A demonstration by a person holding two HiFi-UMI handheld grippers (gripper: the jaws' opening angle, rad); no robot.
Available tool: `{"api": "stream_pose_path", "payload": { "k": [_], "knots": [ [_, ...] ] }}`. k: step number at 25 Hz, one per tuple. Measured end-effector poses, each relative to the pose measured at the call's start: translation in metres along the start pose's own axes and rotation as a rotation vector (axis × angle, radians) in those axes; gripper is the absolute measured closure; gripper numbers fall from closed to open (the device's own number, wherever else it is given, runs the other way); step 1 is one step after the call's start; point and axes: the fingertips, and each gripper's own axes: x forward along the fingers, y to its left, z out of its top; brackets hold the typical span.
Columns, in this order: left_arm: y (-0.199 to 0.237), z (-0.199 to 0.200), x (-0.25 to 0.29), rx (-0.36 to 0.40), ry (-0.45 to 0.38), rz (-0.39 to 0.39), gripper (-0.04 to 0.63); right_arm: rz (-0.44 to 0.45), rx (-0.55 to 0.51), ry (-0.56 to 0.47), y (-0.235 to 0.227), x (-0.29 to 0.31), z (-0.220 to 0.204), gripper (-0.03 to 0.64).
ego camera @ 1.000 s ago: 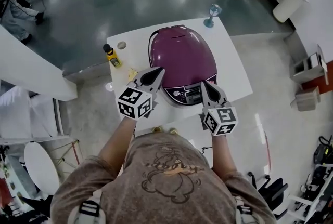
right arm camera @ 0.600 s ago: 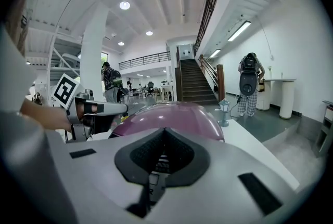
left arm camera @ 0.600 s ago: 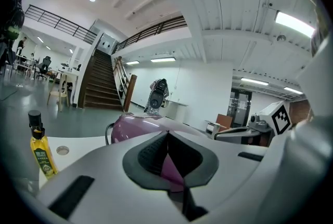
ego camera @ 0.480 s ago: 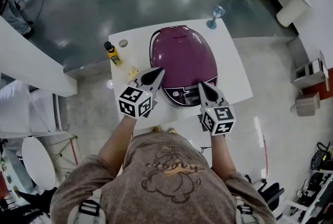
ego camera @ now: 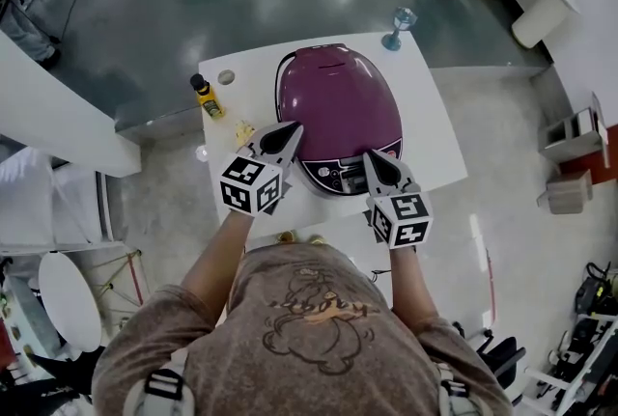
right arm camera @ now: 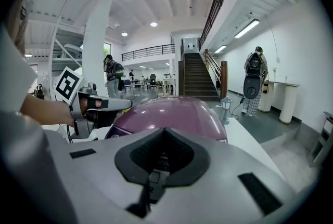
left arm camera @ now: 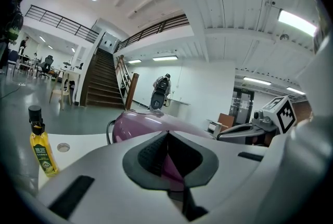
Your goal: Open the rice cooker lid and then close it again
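A purple rice cooker (ego camera: pixel 338 105) stands on a small white table (ego camera: pixel 425 129) with its lid down. Its control panel (ego camera: pixel 340 177) faces me. My left gripper (ego camera: pixel 294 128) is shut and empty, its tip at the cooker's front left side. In the left gripper view the closed jaws (left arm camera: pixel 167 132) point along the purple lid (left arm camera: pixel 138 123). My right gripper (ego camera: pixel 369 157) is shut too, its tip over the front right of the panel. The right gripper view has its jaws (right arm camera: pixel 164 130) meeting in front of the purple dome (right arm camera: pixel 174 111). Whether either tip touches the cooker I cannot tell.
A yellow oil bottle (ego camera: pixel 205 97) stands at the table's left edge, near a round hole (ego camera: pixel 226 76) in the top. A blue stemmed glass (ego camera: pixel 396 26) stands at the far right corner. People stand on the grey floor beyond.
The right gripper has turned slightly and its tip has edged a little left over the front panel. The left gripper and the lid have not moved.
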Motion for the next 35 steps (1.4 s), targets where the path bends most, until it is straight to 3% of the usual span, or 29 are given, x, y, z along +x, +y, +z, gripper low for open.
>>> {"api": "stream_pose_path", "payload": {
  "k": [27,35],
  "knots": [
    [-0.0020,0.0008,0.0057,0.038,-0.003,-0.015,0.574,-0.018,-0.033,0.019,0.0013,-0.0005,-0.0031,0.616],
    [-0.0047,0.0035,0.0053,0.055,0.013,-0.021,0.574,-0.017,-0.012,-0.022,0.0006,-0.0041,0.0007,0.612]
  ]
}}
